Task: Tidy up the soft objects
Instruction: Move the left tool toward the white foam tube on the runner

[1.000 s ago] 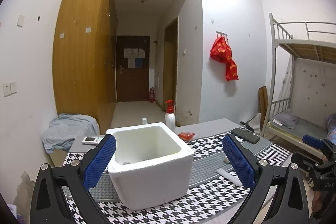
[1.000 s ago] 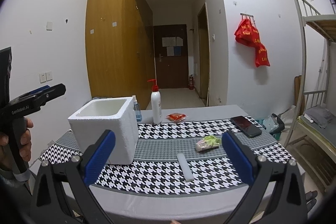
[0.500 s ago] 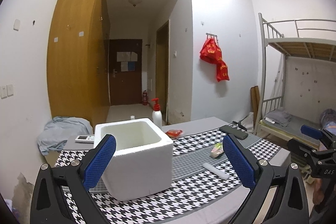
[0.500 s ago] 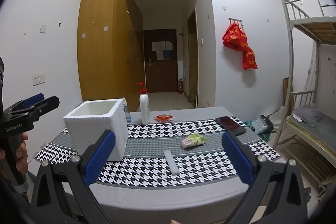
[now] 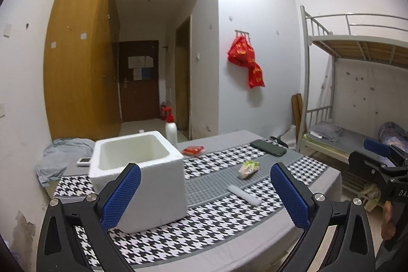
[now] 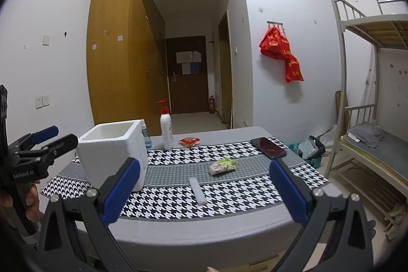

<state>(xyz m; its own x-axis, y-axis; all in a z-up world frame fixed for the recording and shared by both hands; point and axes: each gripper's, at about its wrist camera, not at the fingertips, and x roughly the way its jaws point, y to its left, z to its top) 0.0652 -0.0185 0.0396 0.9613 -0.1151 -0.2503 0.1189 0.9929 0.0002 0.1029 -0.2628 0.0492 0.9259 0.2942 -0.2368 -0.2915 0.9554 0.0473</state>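
Observation:
A white foam box (image 5: 139,170) (image 6: 114,152) stands open-topped on the left of the houndstooth table runner (image 6: 229,198). On the runner's grey band lies a small green and pink soft bundle (image 5: 247,169) (image 6: 223,166). In front of it lies a white foam stick (image 5: 243,194) (image 6: 197,190). A red packet (image 5: 193,151) (image 6: 189,141) sits behind. My left gripper (image 5: 204,195) is open and empty, back from the box. My right gripper (image 6: 204,193) is open and empty, held before the table's front edge.
A pump bottle (image 6: 166,128) and a small spray bottle (image 6: 146,136) stand behind the box. A black phone (image 6: 267,147) lies at the right of the runner. A remote (image 5: 84,160) and grey cloth (image 5: 61,157) lie far left. A bunk bed (image 6: 369,93) stands right.
Both grippers have pulled back from the table, so the box and objects look smaller and farther. Both stay open and empty.

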